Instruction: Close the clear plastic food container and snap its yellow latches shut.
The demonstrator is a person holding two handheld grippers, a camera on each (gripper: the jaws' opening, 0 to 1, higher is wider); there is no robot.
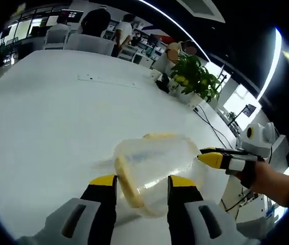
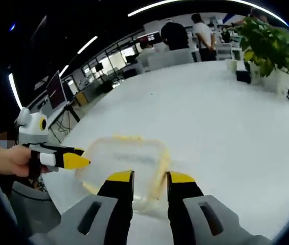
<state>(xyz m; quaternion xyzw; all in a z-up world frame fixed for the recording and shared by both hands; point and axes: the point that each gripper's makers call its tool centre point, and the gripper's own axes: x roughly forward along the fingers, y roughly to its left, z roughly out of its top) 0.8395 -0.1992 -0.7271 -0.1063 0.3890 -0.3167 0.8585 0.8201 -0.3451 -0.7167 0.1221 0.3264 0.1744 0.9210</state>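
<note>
I see the clear plastic food container (image 1: 154,171) low in the left gripper view, slightly right of centre. It is translucent, rounded-rectangular, with its lid on. It rests on the white desk (image 1: 47,122). Yellow latches (image 1: 125,184) run along its near-left edge and far edge. In the right gripper view it lies at lower centre.
</note>
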